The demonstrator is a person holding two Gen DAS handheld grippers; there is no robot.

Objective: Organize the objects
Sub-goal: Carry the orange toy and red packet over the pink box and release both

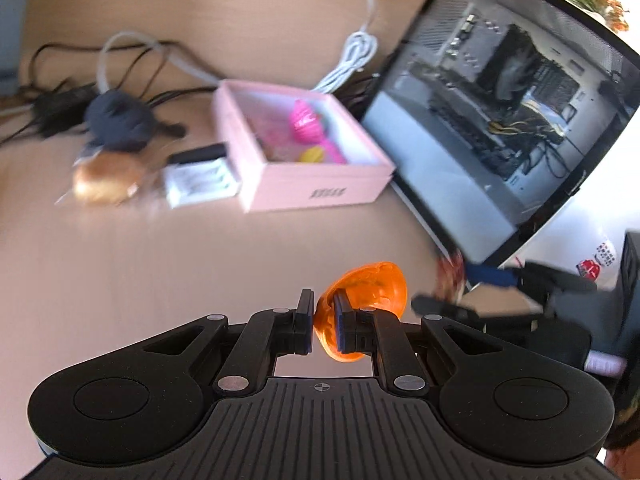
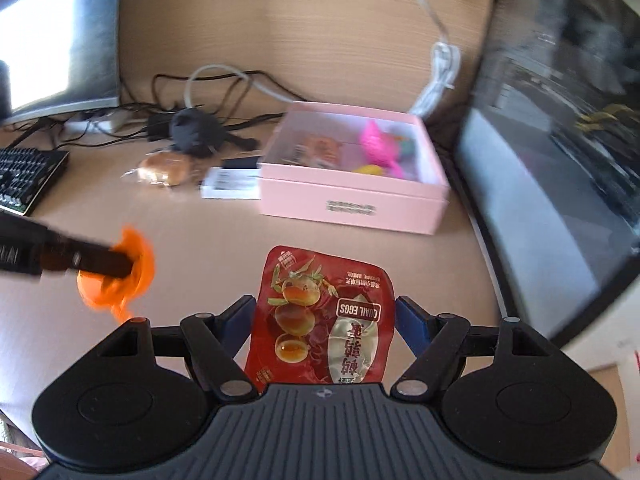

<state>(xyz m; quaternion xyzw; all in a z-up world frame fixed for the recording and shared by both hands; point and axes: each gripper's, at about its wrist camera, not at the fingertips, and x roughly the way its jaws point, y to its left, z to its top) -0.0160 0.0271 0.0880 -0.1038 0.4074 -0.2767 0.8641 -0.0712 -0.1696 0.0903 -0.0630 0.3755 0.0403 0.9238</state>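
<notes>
My left gripper [image 1: 323,322] is shut on an orange translucent toy [image 1: 370,292] and holds it above the wooden desk; the toy also shows at the left of the right wrist view [image 2: 120,276]. My right gripper [image 2: 325,320] is shut on a red quail-egg packet [image 2: 324,316], held flat between the blue pads. An open pink box [image 1: 312,194] sits ahead of both grippers, also in the right wrist view [image 2: 352,204]. It holds a pink toy [image 1: 306,122], a yellow piece [image 1: 314,155] and other small items.
A wrapped bun [image 1: 106,180], a dark pouch [image 1: 120,120], a white packet [image 1: 202,182] and tangled cables [image 1: 132,52] lie left of the box. A monitor [image 1: 500,120] stands at the right. A keyboard [image 2: 24,176] and a second screen [image 2: 56,40] are at the left.
</notes>
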